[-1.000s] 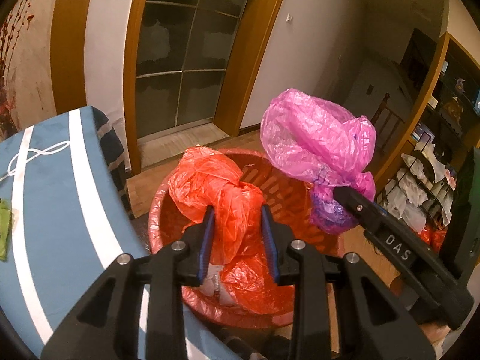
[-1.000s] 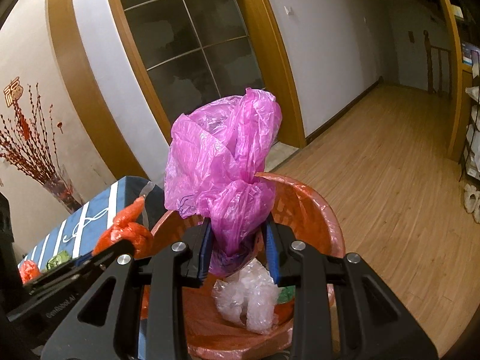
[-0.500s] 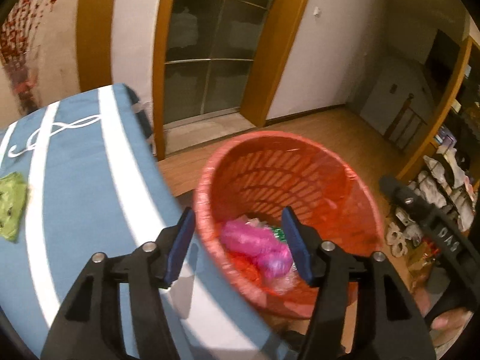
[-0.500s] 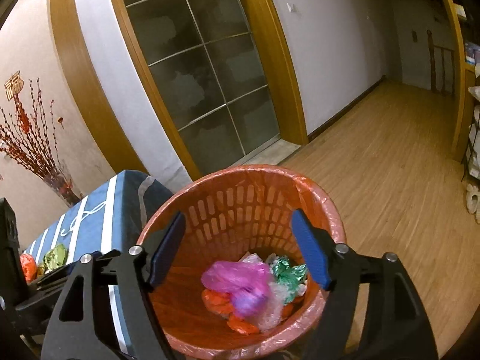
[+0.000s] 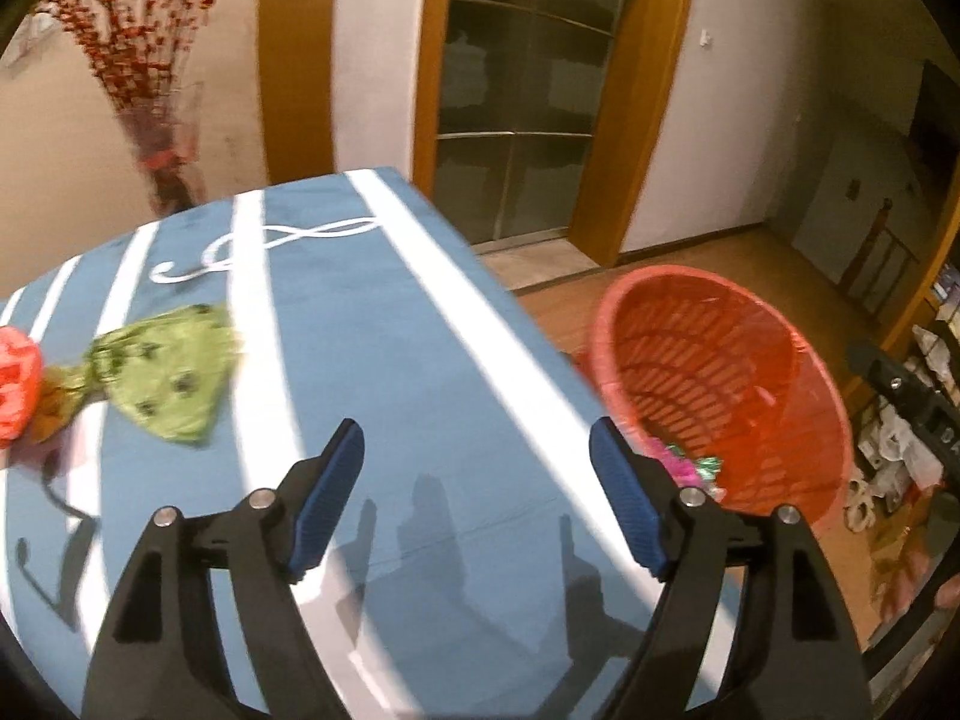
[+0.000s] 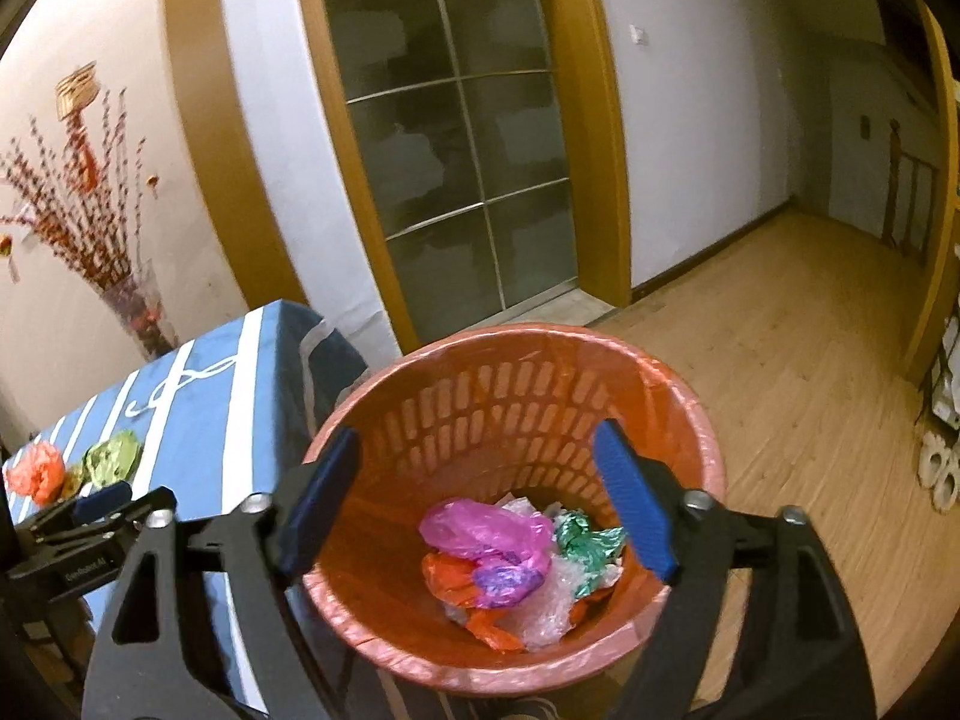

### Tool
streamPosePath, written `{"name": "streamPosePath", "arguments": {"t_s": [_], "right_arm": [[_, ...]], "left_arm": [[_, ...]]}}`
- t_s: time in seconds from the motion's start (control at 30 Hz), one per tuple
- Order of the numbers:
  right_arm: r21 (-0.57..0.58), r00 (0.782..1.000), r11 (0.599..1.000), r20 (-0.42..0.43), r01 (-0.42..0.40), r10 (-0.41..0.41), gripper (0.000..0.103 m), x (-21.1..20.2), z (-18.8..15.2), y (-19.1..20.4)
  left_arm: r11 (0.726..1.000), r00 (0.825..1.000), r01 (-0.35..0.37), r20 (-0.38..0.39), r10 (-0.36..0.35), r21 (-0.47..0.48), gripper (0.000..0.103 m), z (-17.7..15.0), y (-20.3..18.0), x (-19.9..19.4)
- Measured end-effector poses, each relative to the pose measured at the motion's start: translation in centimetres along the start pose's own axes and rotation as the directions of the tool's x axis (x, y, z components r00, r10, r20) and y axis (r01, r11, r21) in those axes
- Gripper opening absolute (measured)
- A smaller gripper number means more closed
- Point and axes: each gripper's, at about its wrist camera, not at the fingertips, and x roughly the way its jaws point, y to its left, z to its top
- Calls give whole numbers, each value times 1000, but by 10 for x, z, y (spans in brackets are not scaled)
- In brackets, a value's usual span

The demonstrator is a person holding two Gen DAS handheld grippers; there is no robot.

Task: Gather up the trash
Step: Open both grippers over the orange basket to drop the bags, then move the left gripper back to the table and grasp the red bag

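Two grippers are in view, both with jaws spread wide and nothing between them. Left gripper [image 5: 477,501] occupies the lower centre of its frame, above a blue cloth with white stripes [image 5: 372,360] covering a table. On that cloth, at the left of the frame, lie a green crumpled bag [image 5: 165,378] and, touching the left edge, an orange-red bag [image 5: 15,387]; the two sit just beside each other, with a brownish scrap between them that is too blurred to identify. Red slotted basket [image 5: 750,378] stands at right of the frame, beside the table edge, on wooden flooring.

Right gripper [image 6: 480,501] hangs over the basket [image 6: 480,396] at lower centre of its frame. Inside the basket rest a pink bag [image 6: 486,531], an orange bag [image 6: 453,579], clear plastic [image 6: 543,606] and a green wrapper [image 6: 585,543], piled together on the bottom. The left gripper [image 6: 90,510] shows at the lower left edge.
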Motion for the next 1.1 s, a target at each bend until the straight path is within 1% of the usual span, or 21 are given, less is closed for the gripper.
{"name": "streamPosePath", "arguments": {"t_s": [0.17,0.27,0.3,0.4,0.47,0.53,0.67,0.73,0.77,0.87,0.93,0.97,1.03,1.07,1.1], "right_arm": [[-72,1000,997,-15,-21,19,87,1,-4,27],[-125,999,991,-30,-44,40,87,2,-8,46],[-140,998,989,-35,-53,48,87,2,-10,53],[-171,997,983,-42,-73,66,87,1,-12,69],[-186,996,979,-44,-84,77,87,2,-13,78],[-204,995,975,-40,-93,86,87,1,-14,88],[-231,993,966,-47,-118,110,87,3,-17,108],[-248,991,960,-56,-133,123,87,5,-20,121],[-254,990,957,-58,-138,127,87,6,-21,126],[-277,987,948,-70,-156,142,87,7,-24,142],[-288,985,943,-80,-168,151,87,9,-27,152],[-292,984,940,-85,-174,156,87,10,-28,156],[-303,982,934,-94,-187,166,87,12,-29,165],[-309,981,931,-98,-192,169,87,13,-30,169],[-317,979,928,-102,-198,174,87,14,-31,174]], "left_arm": [[996,997,-76,18,77,-48,81,-6,39,-20],[986,990,-132,34,136,-98,81,-9,70,-35],[982,987,-152,40,158,-116,81,-10,80,-39],[957,968,-232,55,244,-175,81,-8,116,-56],[928,945,-300,60,320,-221,81,-4,146,-64],[888,916,-365,64,396,-279,81,-1,183,-74],[818,874,-438,37,485,-372,81,5,242,-80],[792,857,-471,10,514,-389,81,9,265,-76],[783,852,-484,-6,524,-390,81,11,276,-73],[780,848,-503,-40,528,-372,81,14,296,-62],[778,845,-520,-78,529,-352,81,14,304,-52],[780,848,-518,-94,521,-350,79,13,308,-47],[790,862,-501,-127,490,-354,68,10,315,-38],[794,869,-491,-135,477,-358,66,7,317,-35],[797,873,-483,-135,468,-362,62,5,318,-34]]}}
